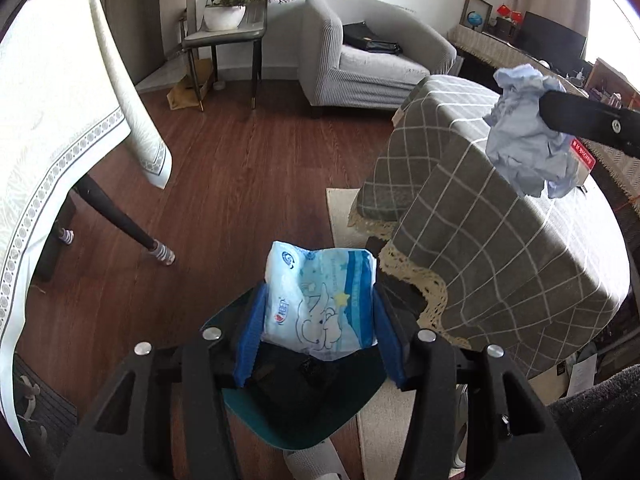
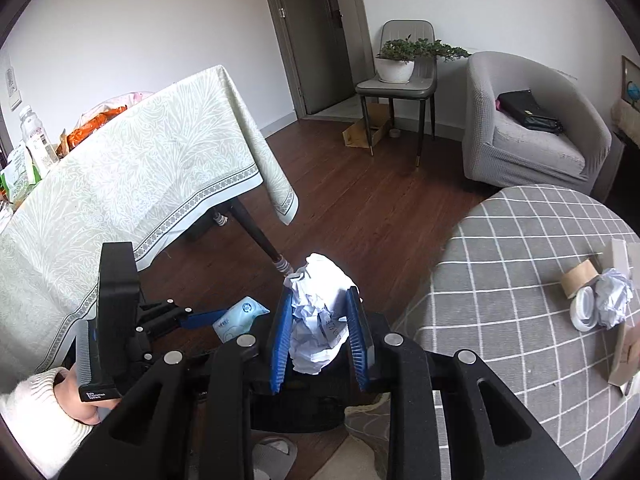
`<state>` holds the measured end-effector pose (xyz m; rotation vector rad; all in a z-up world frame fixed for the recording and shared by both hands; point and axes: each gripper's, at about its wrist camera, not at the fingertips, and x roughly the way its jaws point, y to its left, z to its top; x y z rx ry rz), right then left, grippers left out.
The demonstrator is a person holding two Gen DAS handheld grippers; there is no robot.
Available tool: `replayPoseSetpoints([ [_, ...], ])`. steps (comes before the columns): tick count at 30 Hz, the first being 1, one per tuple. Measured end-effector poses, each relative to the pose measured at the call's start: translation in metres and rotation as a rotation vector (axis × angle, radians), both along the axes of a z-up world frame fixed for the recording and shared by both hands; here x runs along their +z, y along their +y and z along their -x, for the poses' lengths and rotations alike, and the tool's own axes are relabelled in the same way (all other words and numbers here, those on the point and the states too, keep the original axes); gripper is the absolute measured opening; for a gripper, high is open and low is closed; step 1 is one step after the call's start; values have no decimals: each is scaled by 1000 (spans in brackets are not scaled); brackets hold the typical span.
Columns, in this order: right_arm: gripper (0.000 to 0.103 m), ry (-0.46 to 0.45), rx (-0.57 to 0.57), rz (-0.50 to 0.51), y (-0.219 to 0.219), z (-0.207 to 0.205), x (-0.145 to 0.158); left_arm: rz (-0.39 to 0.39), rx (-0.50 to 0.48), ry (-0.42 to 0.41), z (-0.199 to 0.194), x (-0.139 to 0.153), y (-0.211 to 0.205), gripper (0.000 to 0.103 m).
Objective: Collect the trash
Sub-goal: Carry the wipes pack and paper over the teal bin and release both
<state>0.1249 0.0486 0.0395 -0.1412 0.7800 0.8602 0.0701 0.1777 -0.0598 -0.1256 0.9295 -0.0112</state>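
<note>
Two pieces of trash are in our grippers at once. Our left gripper (image 1: 316, 312) is clamped on a blue-and-white tissue packet (image 1: 320, 300), its blue pads pressing the packet's two sides, and it hangs above a dark green bin (image 1: 296, 412) on the wooden floor (image 1: 240, 168). Our right gripper (image 2: 320, 332) stands narrower, squeezing a crumpled ball of pale paper (image 2: 316, 320) between its blue pads; from the left wrist view that same ball floats above the grey checked table (image 1: 500, 240). On that table in the right wrist view lie another paper wad (image 2: 612, 300), a white ring (image 2: 582, 308) touching it, and a cardboard tube (image 2: 580, 282) just beside both. A sleeved hand (image 2: 76, 396) grips the left tool near the table with the pale patterned cloth (image 2: 140, 184).
</note>
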Motion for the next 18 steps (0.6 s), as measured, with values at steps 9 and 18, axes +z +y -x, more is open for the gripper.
replayPoseSetpoints([
  [9,27,48,62,70,46,7,-31,-26,4,157,7,-52,17,56],
  [18,27,87,82,118,73,7,-55,-23,12,253,11,-83,25,61],
])
